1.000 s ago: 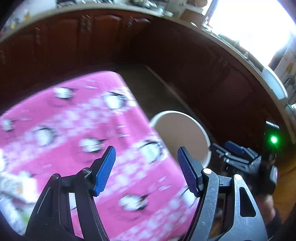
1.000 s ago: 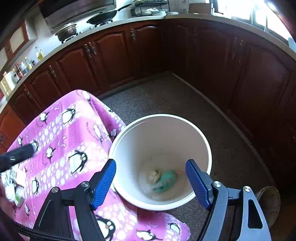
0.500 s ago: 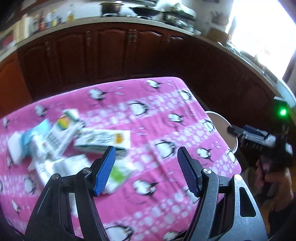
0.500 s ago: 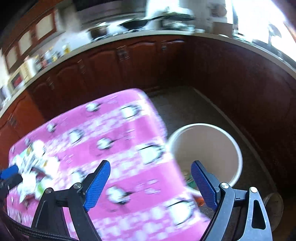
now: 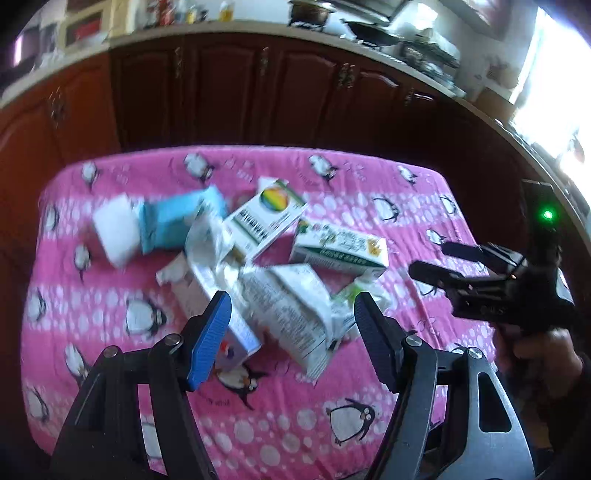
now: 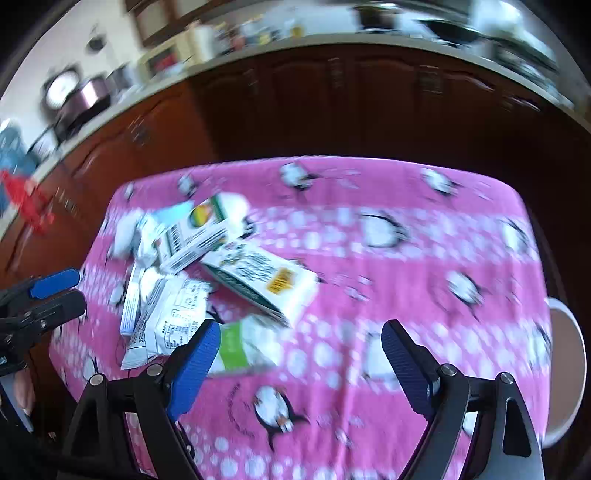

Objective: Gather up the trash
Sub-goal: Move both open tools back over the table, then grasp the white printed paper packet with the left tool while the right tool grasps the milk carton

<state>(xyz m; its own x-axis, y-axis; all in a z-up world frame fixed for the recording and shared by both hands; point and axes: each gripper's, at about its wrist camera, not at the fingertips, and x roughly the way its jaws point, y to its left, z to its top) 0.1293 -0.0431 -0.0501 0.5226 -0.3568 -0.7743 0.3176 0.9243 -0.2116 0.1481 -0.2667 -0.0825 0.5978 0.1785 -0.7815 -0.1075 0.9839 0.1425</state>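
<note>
A pile of trash lies on the pink penguin tablecloth (image 5: 369, 424): a white crumpled wrapper (image 5: 291, 314), a green-and-white carton (image 5: 340, 249), a box with a rainbow circle (image 5: 267, 216), a blue-and-white pack (image 5: 162, 221). My left gripper (image 5: 293, 343) is open and empty, just above the wrapper. My right gripper (image 6: 301, 363) is open and empty, over the cloth (image 6: 406, 258) near a green-and-white packet (image 6: 240, 345) and the carton (image 6: 266, 282). The white trash bin (image 6: 565, 369) shows at the table's right edge.
Dark wooden kitchen cabinets (image 5: 258, 92) run behind and around the table, with a worktop of pots and bottles (image 5: 314, 14) above. The right gripper shows at the right of the left wrist view (image 5: 443, 264); the left gripper shows at the left of the right wrist view (image 6: 55, 291).
Both grippers have swung from the white bin back over the table. The trash pile has come into view under both; the bin has moved to the right edge.
</note>
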